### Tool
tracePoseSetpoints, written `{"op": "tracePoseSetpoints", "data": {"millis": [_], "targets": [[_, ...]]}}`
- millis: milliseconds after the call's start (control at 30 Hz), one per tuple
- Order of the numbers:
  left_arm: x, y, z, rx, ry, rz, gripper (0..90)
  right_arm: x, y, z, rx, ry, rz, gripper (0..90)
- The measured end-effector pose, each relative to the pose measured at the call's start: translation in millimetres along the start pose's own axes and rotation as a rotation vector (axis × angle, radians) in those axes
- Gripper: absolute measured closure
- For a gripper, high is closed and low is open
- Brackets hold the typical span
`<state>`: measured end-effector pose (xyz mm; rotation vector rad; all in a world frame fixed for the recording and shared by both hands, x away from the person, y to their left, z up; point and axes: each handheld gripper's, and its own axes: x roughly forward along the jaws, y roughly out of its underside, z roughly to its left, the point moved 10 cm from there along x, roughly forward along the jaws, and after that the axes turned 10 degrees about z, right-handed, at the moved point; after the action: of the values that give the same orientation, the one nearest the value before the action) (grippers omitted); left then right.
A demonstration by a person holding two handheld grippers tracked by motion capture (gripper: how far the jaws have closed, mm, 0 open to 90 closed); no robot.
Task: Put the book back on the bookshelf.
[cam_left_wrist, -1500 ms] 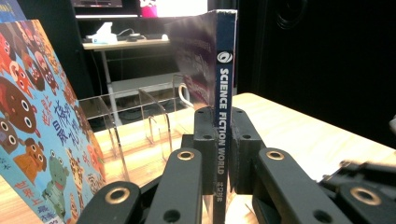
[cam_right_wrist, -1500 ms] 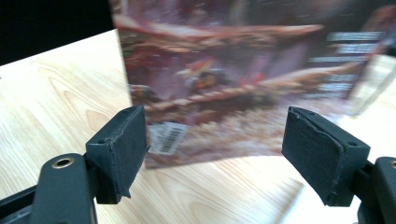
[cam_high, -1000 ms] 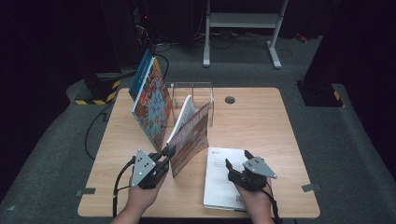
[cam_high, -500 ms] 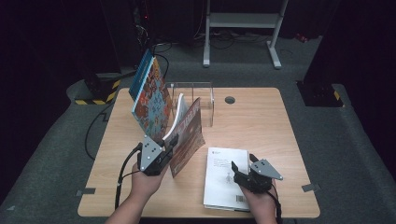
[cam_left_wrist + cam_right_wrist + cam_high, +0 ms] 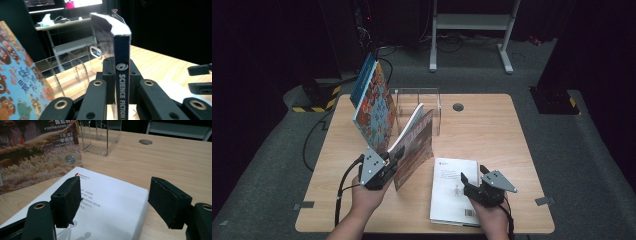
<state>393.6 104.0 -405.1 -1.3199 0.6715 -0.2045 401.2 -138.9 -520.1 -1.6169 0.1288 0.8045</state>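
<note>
My left gripper (image 5: 395, 157) is shut on the spine of a dark science fiction book (image 5: 416, 141), which stands upright on the table with its pages fanning at the top. In the left gripper view the book's spine (image 5: 122, 75) sits clamped between the jaws. My right gripper (image 5: 473, 179) hovers open just over a white book (image 5: 451, 186) lying flat at the front right. In the right gripper view the white book (image 5: 112, 202) lies under the spread jaws, with nothing between the pads.
A colourful picture book (image 5: 374, 107) leans upright at the left. Beside it, at the back, stands a clear acrylic rack (image 5: 419, 102). The wooden table (image 5: 492, 130) has a cable hole (image 5: 457, 106) near its far edge. Dark floor surrounds it.
The left hand has edged slightly away from the front edge, the book still in its grip. The right gripper has drifted a little to the right over the white book.
</note>
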Motion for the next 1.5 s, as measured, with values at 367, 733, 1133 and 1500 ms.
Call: {"op": "tracePoseSetpoints", "data": {"millis": [367, 733, 1133, 1500], "targets": [[-0.9, -1.2, 2.0, 0.0, -0.013, 0.033, 81.0, 1.4, 0.1, 2.3, 0.005, -0.025, 0.003, 26.8], [-3.7, -0.5, -13.7, 0.065, -0.004, 0.018, 82.1, 1.3, 0.6, 3.0, 0.011, -0.032, 0.006, 27.0], [-8.0, -0.8, -14.9, 0.058, 0.0, 0.005, 80.3, 1.6, 1.0, 4.6, 0.011, -0.038, 0.008, 27.1], [2.5, -16.0, -9.7, 0.025, -0.001, 0.031, 83.0, 1.0, 1.0, 4.7, 0.019, -0.041, 0.007, 27.2]]}}
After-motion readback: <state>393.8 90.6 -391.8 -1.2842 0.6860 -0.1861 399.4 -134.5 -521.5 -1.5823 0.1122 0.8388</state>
